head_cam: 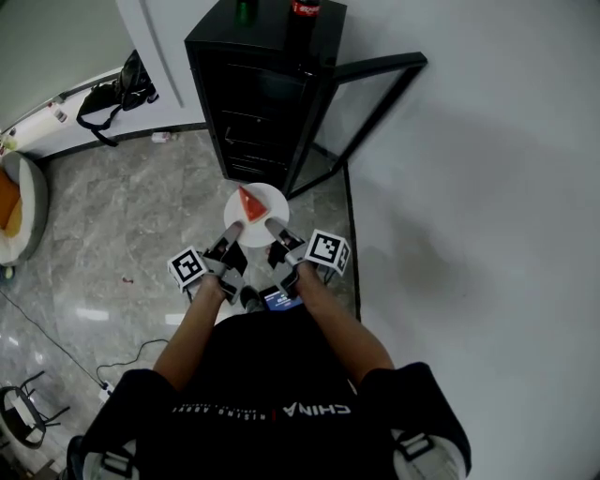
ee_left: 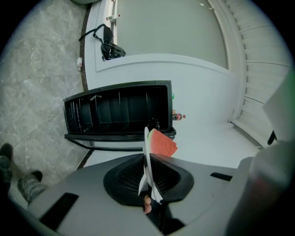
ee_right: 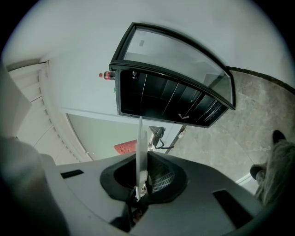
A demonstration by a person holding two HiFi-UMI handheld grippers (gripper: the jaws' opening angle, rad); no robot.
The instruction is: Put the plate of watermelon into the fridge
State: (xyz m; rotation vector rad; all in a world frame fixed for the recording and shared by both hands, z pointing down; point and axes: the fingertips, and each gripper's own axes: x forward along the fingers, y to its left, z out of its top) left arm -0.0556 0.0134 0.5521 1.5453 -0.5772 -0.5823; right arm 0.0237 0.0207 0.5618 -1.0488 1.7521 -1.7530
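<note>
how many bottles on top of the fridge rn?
2. A green bottle at the left of the fridge top, a red-labelled bottle at its right. The head view crops the top, so others may be hidden.

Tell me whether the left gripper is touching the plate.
Touching. The left gripper view shows the plate edge-on, its rim pinched between the jaws of the left gripper, with the watermelon slice resting on it.

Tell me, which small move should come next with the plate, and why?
Probably carry the plate level, straight toward the fridge. The left hand-held gripper and right hand-held gripper each clamp its rim, the watermelon lies on it, the door stands open, and the plate is short of the shelves.
</note>
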